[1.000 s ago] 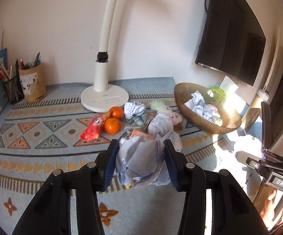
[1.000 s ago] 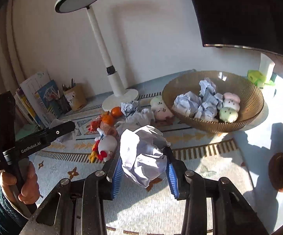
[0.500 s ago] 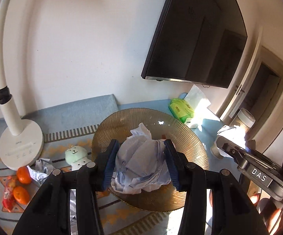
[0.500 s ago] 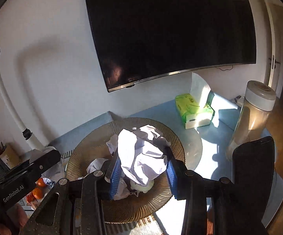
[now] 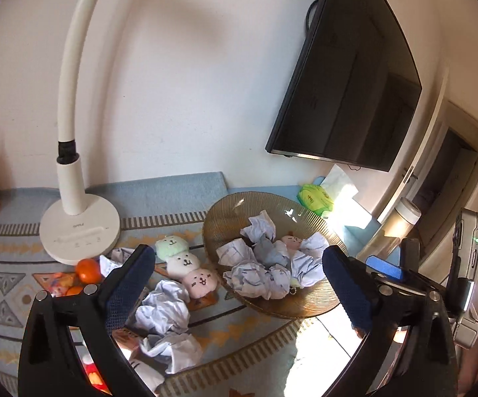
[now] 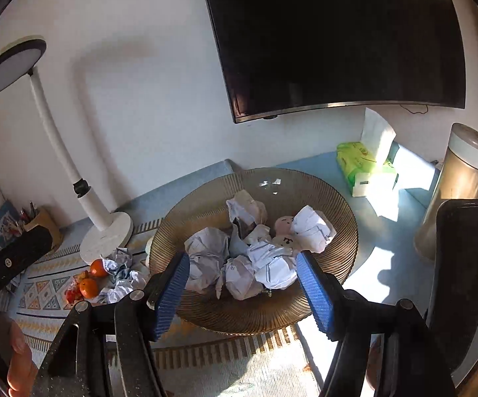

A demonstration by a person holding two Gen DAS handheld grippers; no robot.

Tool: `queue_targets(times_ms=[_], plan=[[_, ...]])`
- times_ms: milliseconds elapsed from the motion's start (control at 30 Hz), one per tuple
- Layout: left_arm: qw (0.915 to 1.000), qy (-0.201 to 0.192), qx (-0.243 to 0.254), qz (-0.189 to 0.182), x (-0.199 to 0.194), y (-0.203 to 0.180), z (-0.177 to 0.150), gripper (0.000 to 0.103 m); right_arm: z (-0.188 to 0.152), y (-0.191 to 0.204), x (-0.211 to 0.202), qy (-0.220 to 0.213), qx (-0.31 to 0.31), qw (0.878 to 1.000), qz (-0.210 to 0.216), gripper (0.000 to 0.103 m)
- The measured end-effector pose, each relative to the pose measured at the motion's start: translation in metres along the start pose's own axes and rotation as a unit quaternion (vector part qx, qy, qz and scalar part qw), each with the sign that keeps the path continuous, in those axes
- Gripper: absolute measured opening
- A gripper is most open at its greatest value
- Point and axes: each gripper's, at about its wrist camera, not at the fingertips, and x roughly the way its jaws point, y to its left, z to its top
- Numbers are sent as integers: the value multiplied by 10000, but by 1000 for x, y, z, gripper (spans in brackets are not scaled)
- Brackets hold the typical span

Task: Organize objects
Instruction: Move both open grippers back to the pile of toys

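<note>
Half a second before, each gripper was clamped on a crumpled white paper ball above the ribbed amber glass bowl [image 6: 335,205]; now the left gripper [image 5: 239,284] and the right gripper [image 6: 242,286] both stood with jaws spread wide and nothing between them. The heap of crumpled white paper balls [image 6: 249,258] lay inside the bowl, piled against a small pink plush toy [image 6: 283,228]. The balls were roughly round lumps, so no long axis or heading could be told.

More crumpled paper [image 5: 166,311] remained on the patterned blue and orange woven mat [image 5: 17,278], just left of the bowl, beside a stacked plush of three pastel faces [image 5: 186,264] whose long axis ran from the back left toward the bowl's near rim. Two oranges [image 6: 92,278] sat near the round base of the white desk lamp [image 5: 78,231].

The mat covered a light blue tabletop [image 6: 404,218] lit by strong sunlight. A black flat screen [image 6: 338,39] hung on the white wall, with a green tissue pack [image 6: 361,165] and a tall translucent bottle with a white lid [image 6: 457,185] below it at the right.
</note>
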Motion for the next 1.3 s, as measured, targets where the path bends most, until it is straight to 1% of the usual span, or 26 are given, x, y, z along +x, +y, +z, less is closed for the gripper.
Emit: queue_targets(times_ms=[67,133,167,233,267,300,367,433,500,533,567,633,667,700,733,767,800,867,1000,1100,1167,1300], plan=[[9997,-189,-5,137,-35,13,1,102,-6,20,-10,-52,-125,9997,183,66],[9983,-431,-38,382,-68,26,-1,102,-13,39,-16,-72,-270,9988,407,66],[9966,-537,-69,622,-84,34,-2,102,-19,48,-17,-58,-317,9980,547,67],[9896,-663,-173,1263,-107,52,-7,102,-31,64,-14,9,-354,9961,805,69],[9863,-720,-261,1462,-116,63,-13,102,-39,71,-10,38,-377,9950,928,72],[9843,-767,-367,1548,-124,77,-21,102,-49,78,-5,54,-421,9941,995,74],[9812,-703,-612,1691,-127,106,-46,102,-69,91,9,99,-583,9937,951,75],[9754,-461,-858,1978,-118,136,-76,102,-88,99,26,229,-752,9926,922,75],[9710,-218,-1031,2145,-105,162,-105,102,-101,103,40,329,-834,9918,914,75],[9702,-115,-1142,2135,-98,173,-117,102,-106,104,47,379,-841,9917,900,75],[9702,-52,-1294,2047,-91,183,-127,102,-110,103,52,433,-828,9918,874,75],[9696,100,-1474,1951,-80,198,-140,102,-117,100,63,534,-764,9922,825,78],[9689,168,-1511,1953,-75,201,-144,102,-119,99,69,607,-754,9926,733,80],[9675,268,-1601,1939,-72,204,-146,102,-118,98,72,684,-747,9927,658,80],[9688,241,-1617,1861,-74,202,-146,102,-117,98,72,652,-735,9928,682,80],[9703,173,-1552,1847,-75,200,-147,102,-117,97,72,626,-726,9932,662,83],[9710,186,-1464,1880,-75,196,-147,102,-118,98,73,630,-730,9937,569,92],[9729,266,-1306,1891,-73,188,-148,102,-119,101,73,631,-800,9940,392,99],[9732,191,-1054,2036,-74,179,-149,102,-125,117,70,523,-1257,9905,181,99],[9735,267,-1043,2018,-71,180,-149,102,-130,129,70,516,-1565,9863,75,99],[9738,290,-1079,1981,-72,182,-149,102,-131,130,70,517,-1603,9857,72,99],[9726,349,-1169,1980,-71,186,-149,102,-129,124,71,558,-1437,9880,123,99]])
